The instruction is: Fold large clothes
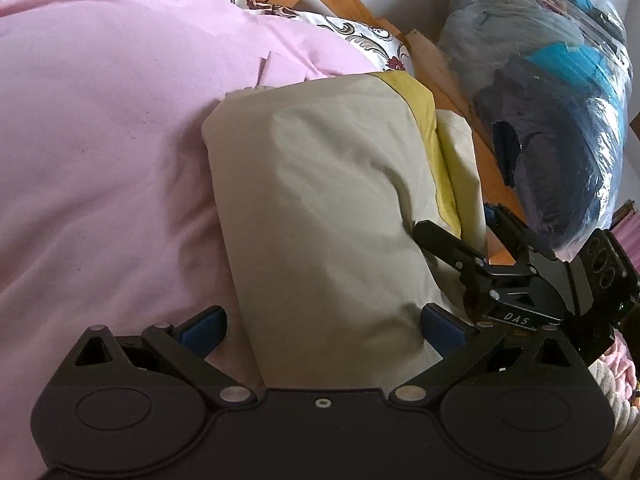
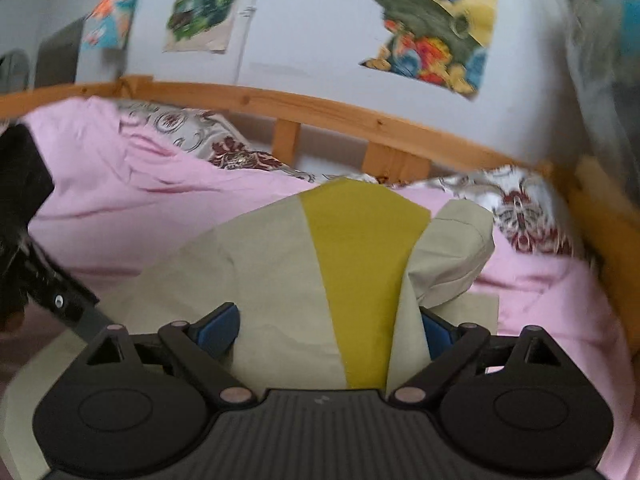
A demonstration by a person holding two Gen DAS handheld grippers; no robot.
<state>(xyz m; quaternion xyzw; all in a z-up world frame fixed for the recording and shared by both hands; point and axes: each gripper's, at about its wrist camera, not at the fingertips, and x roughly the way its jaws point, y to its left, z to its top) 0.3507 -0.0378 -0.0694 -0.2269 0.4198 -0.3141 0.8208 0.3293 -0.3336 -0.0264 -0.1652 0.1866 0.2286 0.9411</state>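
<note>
Beige cloth with a yellow band (image 1: 320,208) lay folded into a thick bundle on the pink bedsheet (image 1: 100,140), near the bed's wooden frame (image 1: 452,92) at 1 o'clock in the left wrist view. Left gripper (image 1: 322,328) sat with fingers (image 1: 202,330) spread wide either side of the bundle's near end; the cloth ran between them, but no pinch was visible. Right gripper (image 2: 330,330) was likewise wide, blue pads flanking the raised cloth (image 2: 280,280), yellow band at 12 o'clock. Whether either pad pressed the fabric could not be told. The right gripper's body also showed at 4 o'clock in the left view, beside the bundle's right edge.

Handling judgement: soft, light, limp woven fabric, not fragile, somewhat slick; the layers would likely slide and sag if lifted from one point. Best hold looked like the stacked edges at the near corners, pinching all layers together, one gripper per corner, keeping tension between them. A loose flap (image 2: 452,256) at 2 o'clock in the right view could spill out of the fold.

A clear bag of clothes (image 1: 560,120) sat past the frame; posters (image 2: 432,20) hung on the wall.
</note>
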